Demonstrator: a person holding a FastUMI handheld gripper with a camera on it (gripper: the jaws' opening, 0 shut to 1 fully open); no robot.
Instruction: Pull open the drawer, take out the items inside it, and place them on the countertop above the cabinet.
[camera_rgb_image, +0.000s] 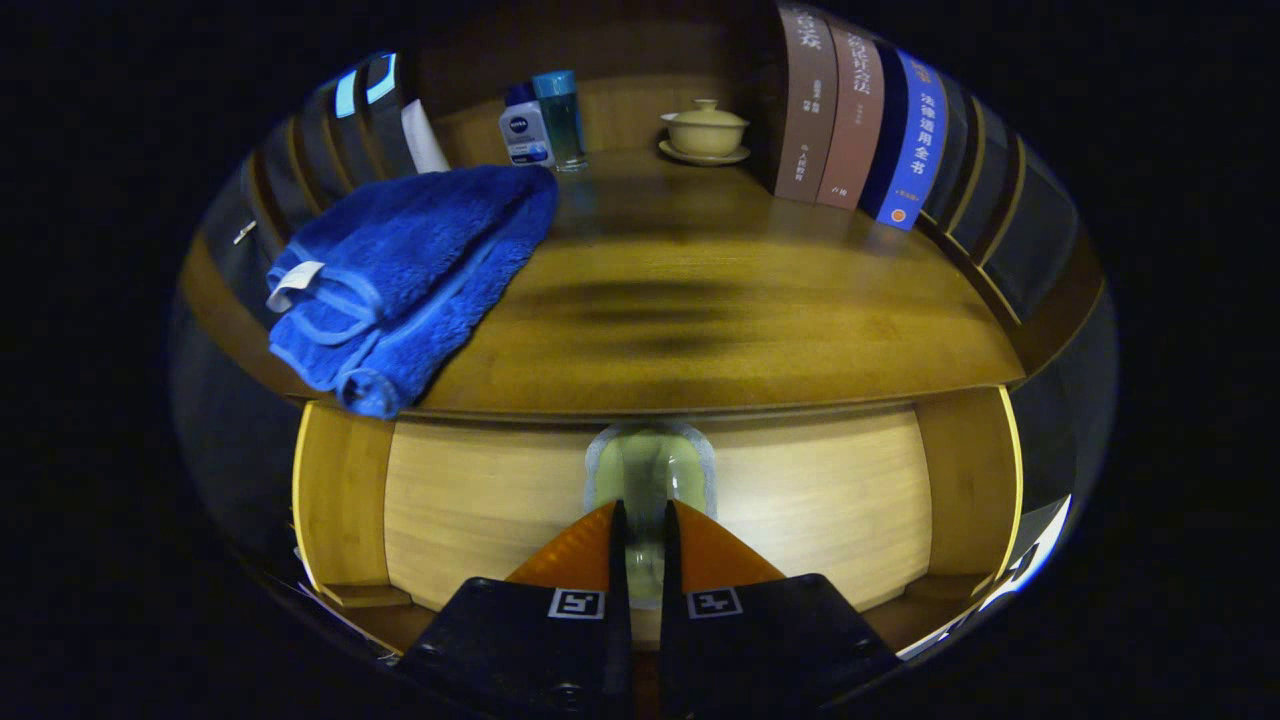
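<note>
I am working left to right across the countertop (700, 300) above the cabinet. A folded blue towel (410, 270) is lying at the left, one rolled corner hanging just over the front edge, so any item I bring up is going to need the bare wood beside it. Behind the towel two small bottles (545, 120) are standing upright against the back; what is in them I cannot tell. Further along, a lidded cup (705, 128) is sitting on its saucer, lid on, contents hidden. At the right a row of books (855, 120) is standing upright, leaning on one another to stay up.

Below the countertop's edge is the drawer (480, 500), its pale front facing me and, as I judge it, not yet pulled open, so whatever lies inside is hidden. I am holding my gripper (645, 525) at the handle (650, 470) in the middle of the drawer front, the fingers drawn nearly together with only a narrow gap, pinching the handle's lower part between them, as it looks. I am taking it there, I judge, so the pull comes straight.
</note>
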